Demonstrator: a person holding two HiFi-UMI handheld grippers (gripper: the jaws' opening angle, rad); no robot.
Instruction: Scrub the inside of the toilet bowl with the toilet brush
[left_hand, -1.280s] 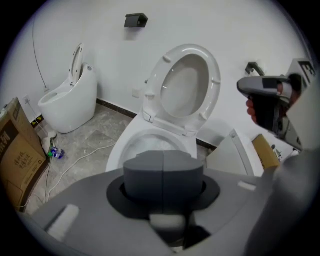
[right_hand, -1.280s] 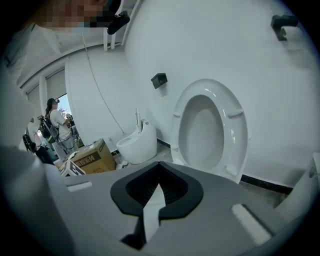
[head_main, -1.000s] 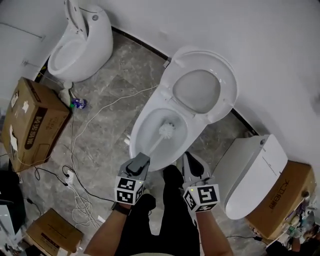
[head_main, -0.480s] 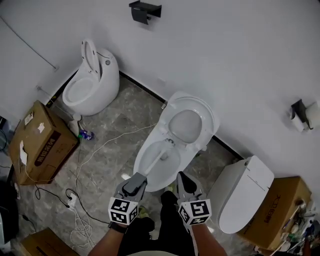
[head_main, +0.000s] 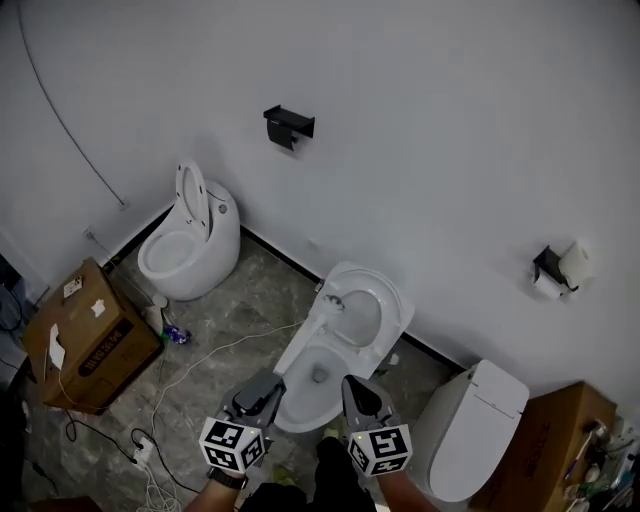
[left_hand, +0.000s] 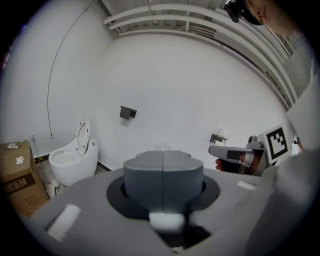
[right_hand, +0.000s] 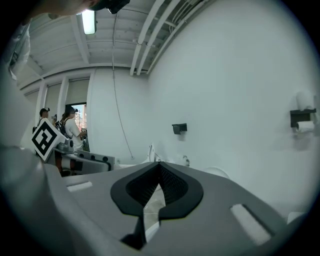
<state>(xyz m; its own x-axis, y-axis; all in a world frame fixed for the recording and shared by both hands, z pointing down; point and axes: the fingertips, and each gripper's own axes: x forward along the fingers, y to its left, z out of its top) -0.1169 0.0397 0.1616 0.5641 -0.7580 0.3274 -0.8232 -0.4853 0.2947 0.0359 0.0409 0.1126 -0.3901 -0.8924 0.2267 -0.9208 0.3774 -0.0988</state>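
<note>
A white toilet (head_main: 305, 385) stands open below me, its lid (head_main: 372, 312) leaning back towards the wall. The white toilet brush has its head (head_main: 333, 303) up by the bowl's far rim, and its handle (head_main: 302, 346) slants down to my left gripper (head_main: 268, 383), which is shut on it. In the left gripper view the handle's end (left_hand: 167, 220) shows behind the closed jaws of the left gripper (left_hand: 163, 165), with the brush head (left_hand: 162, 146) peeking over them. My right gripper (head_main: 357, 385) hovers beside the bowl's near rim, shut and empty; in its own view the right gripper (right_hand: 160, 170) has its tips meeting.
A second toilet (head_main: 190, 245) stands at the left wall, with a cardboard box (head_main: 85, 350) and loose cables (head_main: 200, 360) on the floor near it. A third toilet (head_main: 470, 430) and another box (head_main: 545, 450) sit at the right. A black holder (head_main: 288, 125) and a paper roll (head_main: 560, 268) hang on the wall.
The head view has tilted up and pulled back, taking in more wall. The brush head has risen from inside the bowl to its far rim. Both grippers stay shut.
</note>
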